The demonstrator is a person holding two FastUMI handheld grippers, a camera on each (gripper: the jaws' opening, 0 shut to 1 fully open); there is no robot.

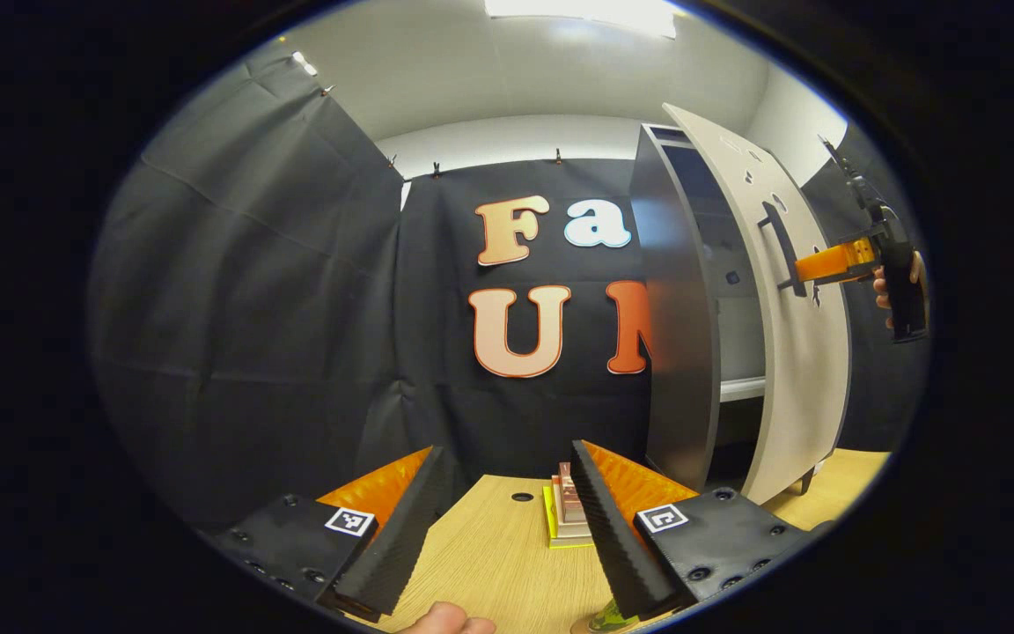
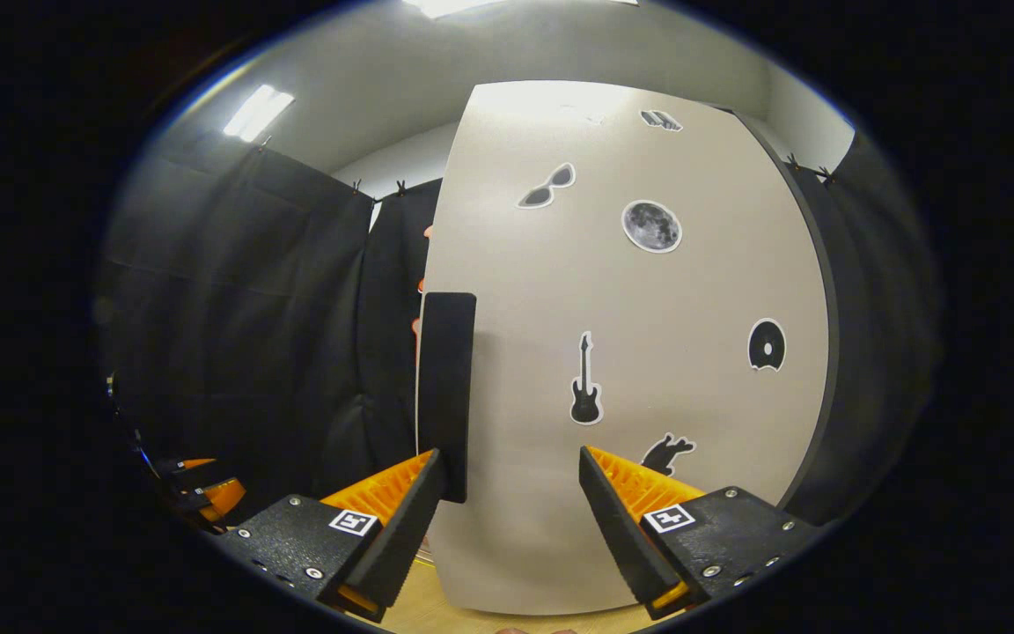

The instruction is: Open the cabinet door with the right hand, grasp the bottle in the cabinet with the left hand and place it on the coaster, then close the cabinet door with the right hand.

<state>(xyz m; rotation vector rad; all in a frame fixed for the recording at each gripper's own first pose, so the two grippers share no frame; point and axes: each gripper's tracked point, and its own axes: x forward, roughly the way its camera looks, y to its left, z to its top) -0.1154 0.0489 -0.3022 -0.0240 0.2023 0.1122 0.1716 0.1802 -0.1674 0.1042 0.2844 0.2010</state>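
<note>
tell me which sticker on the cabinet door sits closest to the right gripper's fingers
The small dark animal-shaped sticker, lowest on the cabinet door, just above the right gripper; the guitar sticker sits higher.

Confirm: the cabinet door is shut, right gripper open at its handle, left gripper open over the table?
Not quite: the door stands ajar, as the left gripper view shows. The rest holds: right gripper open at the handle, left gripper open over the table.
</note>
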